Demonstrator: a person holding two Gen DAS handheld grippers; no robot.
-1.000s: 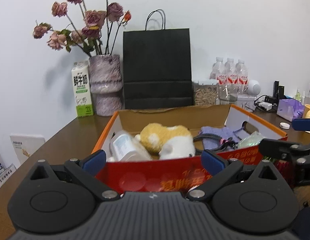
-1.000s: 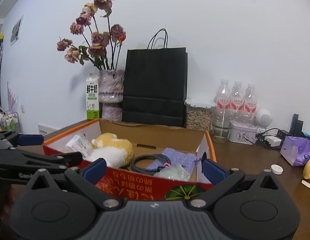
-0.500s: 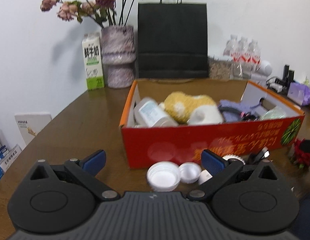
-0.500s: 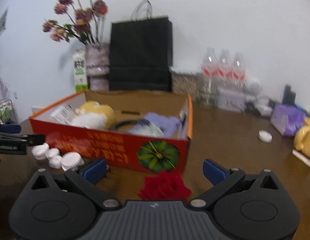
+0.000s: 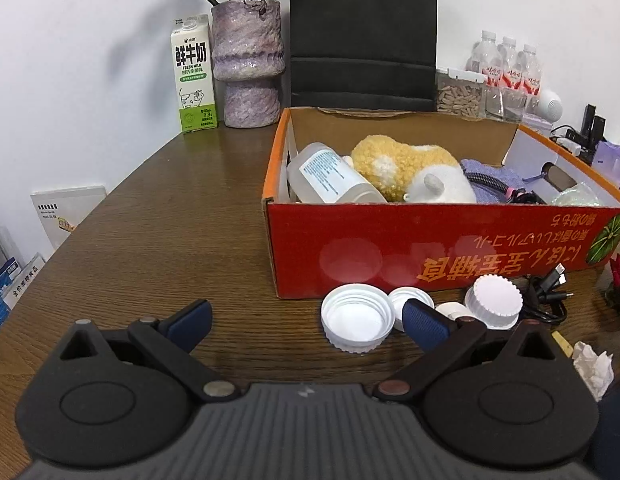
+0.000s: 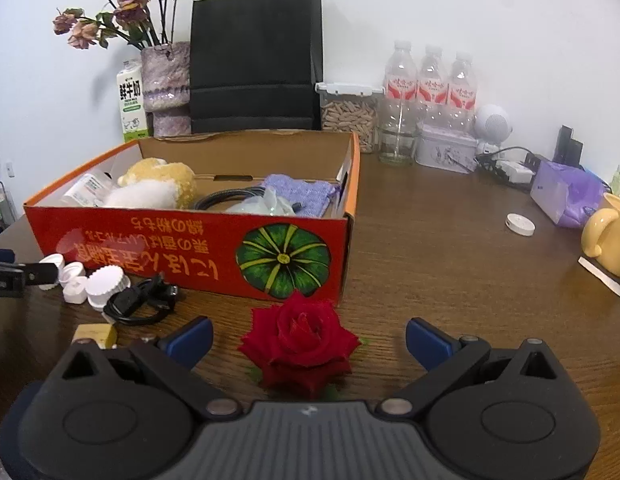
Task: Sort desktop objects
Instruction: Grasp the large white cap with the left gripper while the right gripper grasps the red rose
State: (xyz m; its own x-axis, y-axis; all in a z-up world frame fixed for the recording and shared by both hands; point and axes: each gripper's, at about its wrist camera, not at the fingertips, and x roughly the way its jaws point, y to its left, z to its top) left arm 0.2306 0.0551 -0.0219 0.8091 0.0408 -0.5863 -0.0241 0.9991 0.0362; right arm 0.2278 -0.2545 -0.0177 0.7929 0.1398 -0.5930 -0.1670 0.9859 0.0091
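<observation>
Both tools released: right tool [image 6: 308,338] fingers flank red rose [image 6: 300,340] on desk [image 6: 450,260]; left tool [image 5: 306,318] near white caps [image 5: 356,316] by red box [image 5: 430,244].

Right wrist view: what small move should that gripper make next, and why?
Probably ease the right gripper forward and close on the rose. It is open, the rose lies on the table between its fingers, still outside the box.

Both grippers pulled back and tilted down from red box [image 5: 430,248]; white caps [image 5: 356,318], red rose [image 6: 298,338] now visible.
</observation>
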